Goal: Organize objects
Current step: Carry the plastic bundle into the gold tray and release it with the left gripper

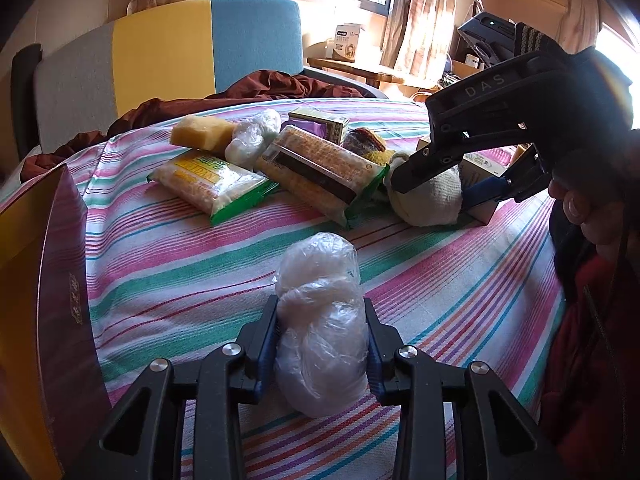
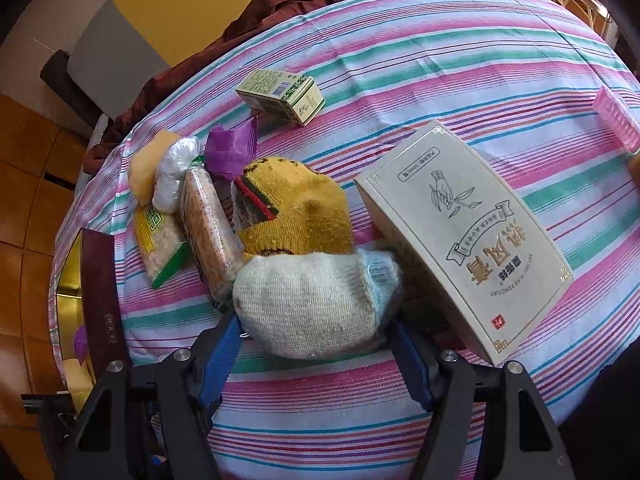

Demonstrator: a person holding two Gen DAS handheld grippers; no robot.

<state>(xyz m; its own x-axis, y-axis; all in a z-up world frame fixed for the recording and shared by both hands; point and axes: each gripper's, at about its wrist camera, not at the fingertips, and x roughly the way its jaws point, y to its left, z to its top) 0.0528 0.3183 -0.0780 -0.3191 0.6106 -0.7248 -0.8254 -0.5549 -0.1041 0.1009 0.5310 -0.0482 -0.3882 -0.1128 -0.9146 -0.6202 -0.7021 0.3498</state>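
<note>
Partly cropped box, left gripper clamping plastic bundle

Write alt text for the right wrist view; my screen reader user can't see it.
The right gripper straddles a rolled white sock on a striped tablecloth. A yellow sock and snack packets lie just beyond it, and a beige box leans at its right.
</note>
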